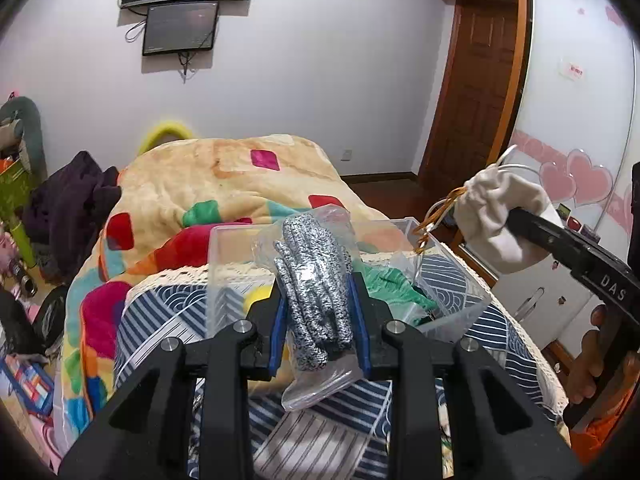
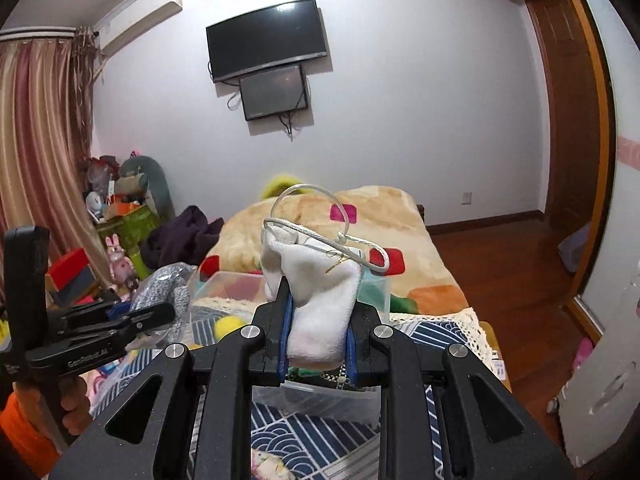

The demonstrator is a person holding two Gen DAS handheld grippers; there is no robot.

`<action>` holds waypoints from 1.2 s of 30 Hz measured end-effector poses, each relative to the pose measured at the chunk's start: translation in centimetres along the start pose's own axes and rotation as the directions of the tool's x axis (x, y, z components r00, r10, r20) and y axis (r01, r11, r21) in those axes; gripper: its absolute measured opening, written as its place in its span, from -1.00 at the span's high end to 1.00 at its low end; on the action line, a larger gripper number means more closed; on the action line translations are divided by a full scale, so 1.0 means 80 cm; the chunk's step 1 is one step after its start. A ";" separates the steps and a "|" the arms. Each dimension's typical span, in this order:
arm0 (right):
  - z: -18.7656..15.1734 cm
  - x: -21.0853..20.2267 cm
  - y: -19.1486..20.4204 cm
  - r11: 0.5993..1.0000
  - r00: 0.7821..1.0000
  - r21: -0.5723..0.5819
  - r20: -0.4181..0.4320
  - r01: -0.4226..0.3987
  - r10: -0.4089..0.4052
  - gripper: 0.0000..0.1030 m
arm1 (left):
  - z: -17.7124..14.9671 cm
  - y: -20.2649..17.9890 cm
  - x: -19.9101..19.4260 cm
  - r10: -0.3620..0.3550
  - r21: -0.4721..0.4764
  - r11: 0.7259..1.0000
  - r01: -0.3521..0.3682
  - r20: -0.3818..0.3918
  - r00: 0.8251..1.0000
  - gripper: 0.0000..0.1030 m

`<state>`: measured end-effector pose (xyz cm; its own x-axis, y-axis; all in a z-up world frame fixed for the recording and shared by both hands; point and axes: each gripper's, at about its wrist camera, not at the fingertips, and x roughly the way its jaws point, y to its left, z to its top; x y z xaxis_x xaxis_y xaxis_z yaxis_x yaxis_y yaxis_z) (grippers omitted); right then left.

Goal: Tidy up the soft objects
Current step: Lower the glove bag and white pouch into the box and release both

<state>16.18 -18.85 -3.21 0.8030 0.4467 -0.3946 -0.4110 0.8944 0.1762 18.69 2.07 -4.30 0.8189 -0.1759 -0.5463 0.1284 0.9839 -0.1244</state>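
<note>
**Both hands full above the clear bin**

My left hand-held gripper (image 1: 318,316) is clamped on a bag of grey knitted gloves (image 1: 314,284), the blue pads pressing its sides; the plastic wrap sags out below the fingers. The gloves hang just over the near edge of the clear plastic bin (image 1: 228,248), which sits on the table with the blue patterned cloth (image 1: 160,320). Inside the bin I can see a green knitted item (image 1: 394,284) and something yellow.

My right hand-held gripper (image 2: 318,324) is clamped on a white drawstring pouch (image 2: 316,292), held upright with its cord (image 2: 320,192) looping over the top. In the left wrist view the pouch hangs above the bin's far right corner, apart from the gloves.

Beyond the table lies a bed under a patchwork blanket (image 1: 208,172).
</note>
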 end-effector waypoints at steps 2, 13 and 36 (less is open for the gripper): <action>-0.003 0.009 -0.001 1.000 1.000 -0.004 -0.013 0.016 -0.016 0.63 | -0.001 -0.004 0.015 0.022 0.019 1.000 -0.022 -0.010 1.000 0.44; -0.023 0.067 -0.009 0.998 0.983 -0.022 -0.171 0.061 -0.064 0.63 | -0.002 0.001 0.076 0.038 -0.006 0.999 -0.038 -0.081 0.996 0.44; -0.035 0.054 0.000 0.993 0.976 -0.101 -0.198 0.068 -0.087 -0.29 | -0.021 -0.006 0.057 0.020 0.042 0.999 -0.015 -0.118 0.993 -0.01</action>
<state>18.41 -16.96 -7.41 0.7341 0.3539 -0.5795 -0.3968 0.9161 0.0569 21.43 0.74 -8.08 0.7497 -0.1587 -0.6425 0.1394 0.9869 -0.0811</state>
